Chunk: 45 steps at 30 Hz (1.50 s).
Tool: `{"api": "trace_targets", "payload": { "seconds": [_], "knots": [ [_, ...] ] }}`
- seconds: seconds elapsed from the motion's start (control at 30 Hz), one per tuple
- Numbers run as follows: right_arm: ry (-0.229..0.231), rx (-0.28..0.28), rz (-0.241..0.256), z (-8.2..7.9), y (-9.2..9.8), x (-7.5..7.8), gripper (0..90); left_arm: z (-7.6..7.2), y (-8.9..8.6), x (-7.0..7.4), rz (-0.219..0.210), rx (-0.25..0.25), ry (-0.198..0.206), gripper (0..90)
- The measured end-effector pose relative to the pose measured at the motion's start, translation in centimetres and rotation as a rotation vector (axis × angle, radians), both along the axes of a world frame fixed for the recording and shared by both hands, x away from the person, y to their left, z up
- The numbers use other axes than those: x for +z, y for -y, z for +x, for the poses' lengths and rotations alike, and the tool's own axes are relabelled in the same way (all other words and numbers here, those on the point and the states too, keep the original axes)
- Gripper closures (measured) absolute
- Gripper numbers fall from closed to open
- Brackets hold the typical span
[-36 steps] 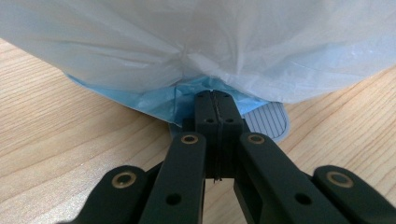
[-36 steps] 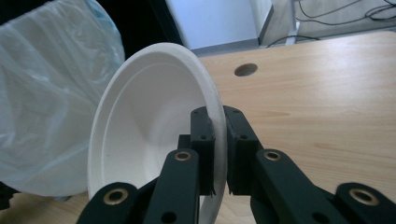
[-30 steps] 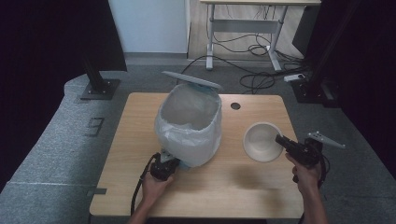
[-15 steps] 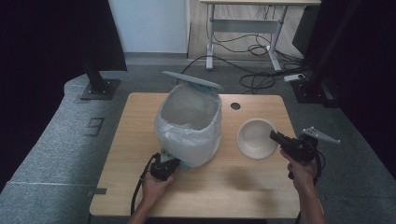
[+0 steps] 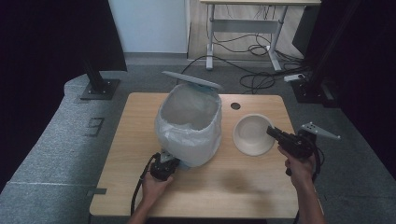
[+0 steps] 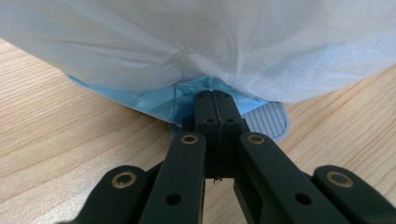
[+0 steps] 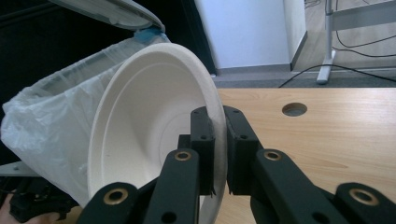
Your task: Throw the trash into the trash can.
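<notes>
Two grippers are at work on the light wooden bench (image 5: 116,186). The right gripper (image 5: 272,133) has its jaws pinched on the near right rim of a white round paper bowl (image 5: 252,134); in the right gripper view the rim of that bowl (image 7: 154,126) runs between the two black jaws, one jaw inside the bowl and one outside, and the bowl stands tilted on edge with its hollow facing left. From above, the bowl sits right of a blue pedal bin lined with a white plastic bag (image 5: 189,123), whose grey lid (image 5: 191,80) stands raised at the far side. The left gripper (image 5: 170,159) is at the bin's near foot. Its jaws are pressed together with no gap, their tips tucked against the blue base under the bag's overhang (image 6: 187,60), just beside a grey ribbed pedal (image 6: 267,120).
</notes>
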State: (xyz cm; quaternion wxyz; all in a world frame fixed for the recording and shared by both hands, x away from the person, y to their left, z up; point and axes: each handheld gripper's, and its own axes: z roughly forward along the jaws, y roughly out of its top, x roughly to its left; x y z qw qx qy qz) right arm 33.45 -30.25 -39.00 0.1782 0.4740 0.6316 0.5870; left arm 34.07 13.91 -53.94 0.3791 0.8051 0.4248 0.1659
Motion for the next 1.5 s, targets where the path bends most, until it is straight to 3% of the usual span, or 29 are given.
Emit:
{"api": "trace_targets", "payload": {
  "seconds": [0.67,1.5],
  "knots": [
    [0.032,0.097,0.050,0.8,-3.3,3.3,82.9,0.0,0.0,0.0,-0.004,-0.002,-0.001,90.0],
    [0.050,0.170,0.040,2.1,-7.6,5.6,82.8,0.0,-0.1,0.0,-0.005,-0.004,-0.003,90.0]
  ]
}}
